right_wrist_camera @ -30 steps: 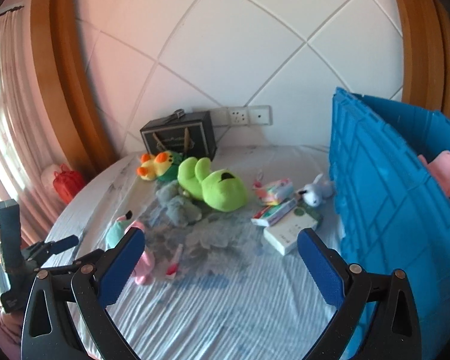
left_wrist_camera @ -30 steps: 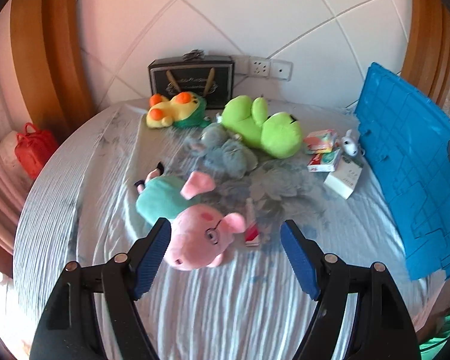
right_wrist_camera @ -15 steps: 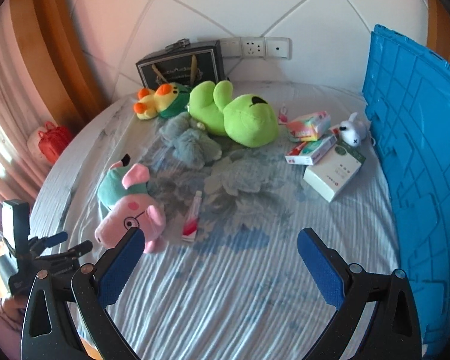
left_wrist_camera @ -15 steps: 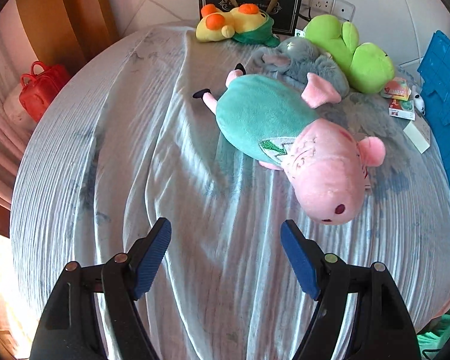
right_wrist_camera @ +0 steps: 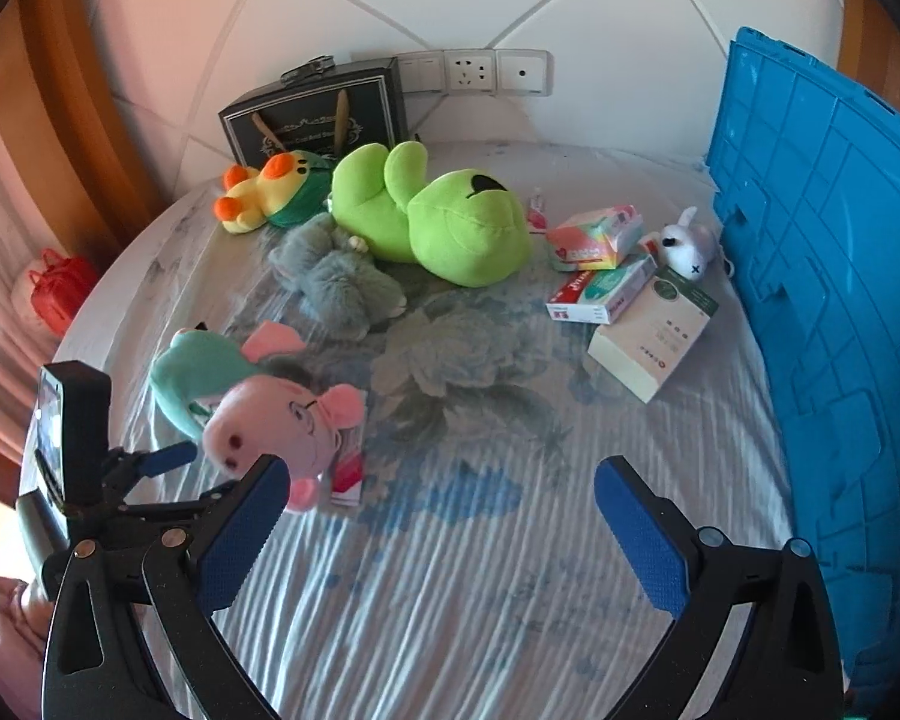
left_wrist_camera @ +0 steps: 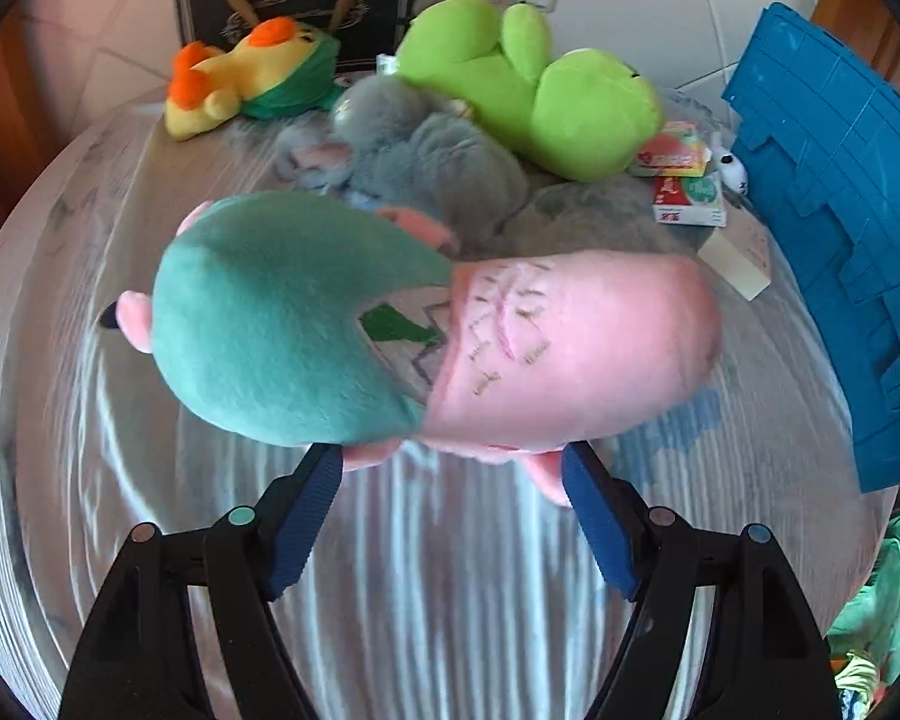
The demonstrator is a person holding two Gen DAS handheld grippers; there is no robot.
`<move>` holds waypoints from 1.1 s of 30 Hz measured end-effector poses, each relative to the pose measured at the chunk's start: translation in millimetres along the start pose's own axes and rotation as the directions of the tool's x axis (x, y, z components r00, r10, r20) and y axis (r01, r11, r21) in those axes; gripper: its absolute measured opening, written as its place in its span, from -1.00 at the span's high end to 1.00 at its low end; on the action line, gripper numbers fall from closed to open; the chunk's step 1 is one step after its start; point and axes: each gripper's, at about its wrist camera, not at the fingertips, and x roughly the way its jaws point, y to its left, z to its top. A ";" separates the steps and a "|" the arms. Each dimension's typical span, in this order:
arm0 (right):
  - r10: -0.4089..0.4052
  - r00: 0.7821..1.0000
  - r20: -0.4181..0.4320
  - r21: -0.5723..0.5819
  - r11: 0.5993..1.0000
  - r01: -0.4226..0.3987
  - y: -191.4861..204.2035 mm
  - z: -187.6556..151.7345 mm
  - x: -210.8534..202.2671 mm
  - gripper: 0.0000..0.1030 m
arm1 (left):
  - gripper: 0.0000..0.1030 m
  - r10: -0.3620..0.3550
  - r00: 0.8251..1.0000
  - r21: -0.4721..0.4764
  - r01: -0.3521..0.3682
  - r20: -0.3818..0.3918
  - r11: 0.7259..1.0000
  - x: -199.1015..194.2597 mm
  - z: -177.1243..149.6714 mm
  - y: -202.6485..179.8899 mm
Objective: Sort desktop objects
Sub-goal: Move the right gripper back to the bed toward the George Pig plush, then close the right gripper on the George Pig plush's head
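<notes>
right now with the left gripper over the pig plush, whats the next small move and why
Probably ease the left gripper a little further down so its open jaws straddle the pig plush, then close. The fingertips only reach the toy's near edge, with nothing pressed between the pads. The plush lies free on the sheet, and the blue crate stands to the right.

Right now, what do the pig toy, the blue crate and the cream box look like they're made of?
Pig toy: soft plush fabric, matte and fuzzy, with stitched face details. Blue crate: hard moulded plastic, slightly glossy, with ribbed panels on its wall. Cream box: probably printed cardboard, matte, with sharp folded edges; its contents cannot be told.
</notes>
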 end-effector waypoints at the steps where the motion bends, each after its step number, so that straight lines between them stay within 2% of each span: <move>1: -0.010 1.000 0.000 0.008 1.000 0.010 -1.8 2.4 1.9 -1.00 | -0.46 -0.018 1.000 0.017 0.018 0.005 1.000 1.7 7.8 -6.6; 3: -0.030 1.000 0.000 0.024 0.999 0.030 -4.9 7.6 5.9 -1.00 | -0.46 -0.046 0.999 0.052 0.045 0.008 0.998 3.1 19.7 -15.2; 7: -0.039 0.999 -0.005 0.039 0.998 0.040 -5.3 17.0 15.8 -1.00 | -0.46 -0.035 0.998 0.099 0.029 0.060 0.995 -14.7 25.0 -8.2; 9: -0.023 1.000 -0.004 0.033 0.999 0.023 -1.1 22.3 23.5 -1.00 | -0.46 -0.019 0.997 0.075 0.014 0.073 0.997 -23.9 24.1 12.8; 14: 0.073 0.997 -0.036 0.048 0.996 -0.071 12.0 35.2 52.9 -1.00 | -0.46 0.077 0.993 -0.023 -0.075 0.085 0.997 -30.2 29.3 74.8; 18: 0.124 0.987 -0.106 0.062 0.991 -0.118 23.4 45.0 83.8 -1.00 | -0.46 0.114 0.991 -0.059 -0.109 0.073 0.992 -21.2 36.3 99.0; 23: 0.162 0.971 -0.176 0.078 0.986 -0.150 35.1 46.4 116.9 -1.00 | -0.46 0.113 0.993 0.017 -0.114 0.044 0.993 -1.2 46.8 101.1; 28: 0.199 0.942 -0.270 0.031 0.980 -0.198 57.7 38.2 157.0 -0.99 | -0.46 0.103 0.995 0.079 -0.104 0.021 0.991 13.8 55.5 92.8; 29: 0.177 0.944 -0.278 0.005 0.983 -0.183 60.8 37.5 163.9 -0.72 | -0.46 0.102 0.995 0.096 -0.103 0.020 0.990 15.4 57.1 89.4; 30: 0.158 0.948 -0.277 -0.017 0.985 -0.169 60.7 38.3 167.7 -0.27 | -0.46 0.098 0.995 0.114 -0.100 0.021 0.989 16.5 58.4 85.8; 31: 0.153 0.950 -0.271 -0.020 0.986 -0.165 56.1 41.0 168.5 -0.18 | -0.46 0.091 0.996 0.130 -0.093 0.024 0.987 17.2 59.6 82.0; 33: 0.136 0.963 -0.234 -0.002 0.990 -0.140 38.0 50.2 162.5 -0.19 | -0.46 0.070 0.997 0.164 -0.074 0.028 0.984 18.2 62.3 72.3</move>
